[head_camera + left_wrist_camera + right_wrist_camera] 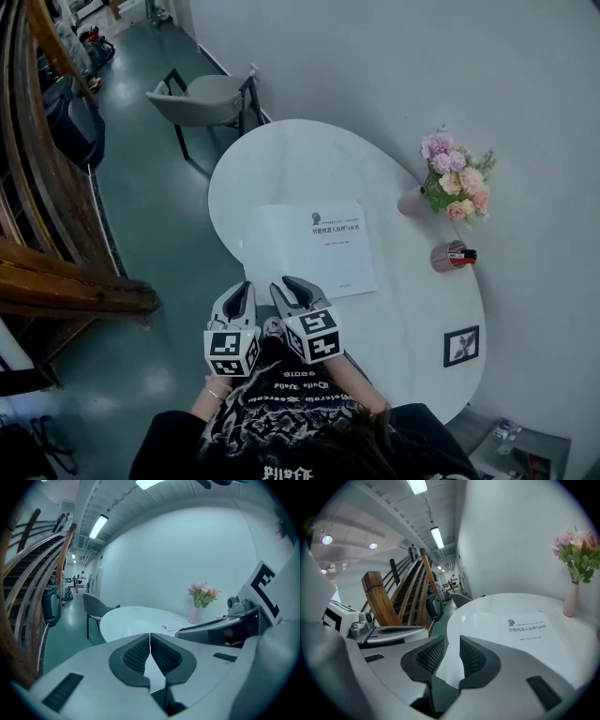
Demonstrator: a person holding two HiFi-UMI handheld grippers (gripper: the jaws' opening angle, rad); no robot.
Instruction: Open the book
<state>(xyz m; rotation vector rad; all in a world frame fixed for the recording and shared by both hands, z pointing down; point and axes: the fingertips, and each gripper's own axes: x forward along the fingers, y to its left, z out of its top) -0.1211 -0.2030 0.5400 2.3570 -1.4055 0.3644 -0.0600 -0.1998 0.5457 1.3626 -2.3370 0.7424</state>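
A white book [314,248] lies flat on the white table [281,159], its printed title page on the right and a blank white sheet spread to the left. In the right gripper view the book [525,632] stretches ahead of the jaws. My left gripper [240,289] hovers at the book's near left corner, its pads [161,656] pressed together on nothing. Beside it, my right gripper [292,284] hangs over the book's near edge. The jaws of that gripper [451,641] stand a little apart with nothing between them; only the book's corner shows through the gap.
A pink vase of flowers [453,183], a small can [448,256] and a small framed picture [460,345] stand along the table's right side by the wall. A grey chair [202,98] sits at the far end. Wooden stair rails [56,262] run along the left.
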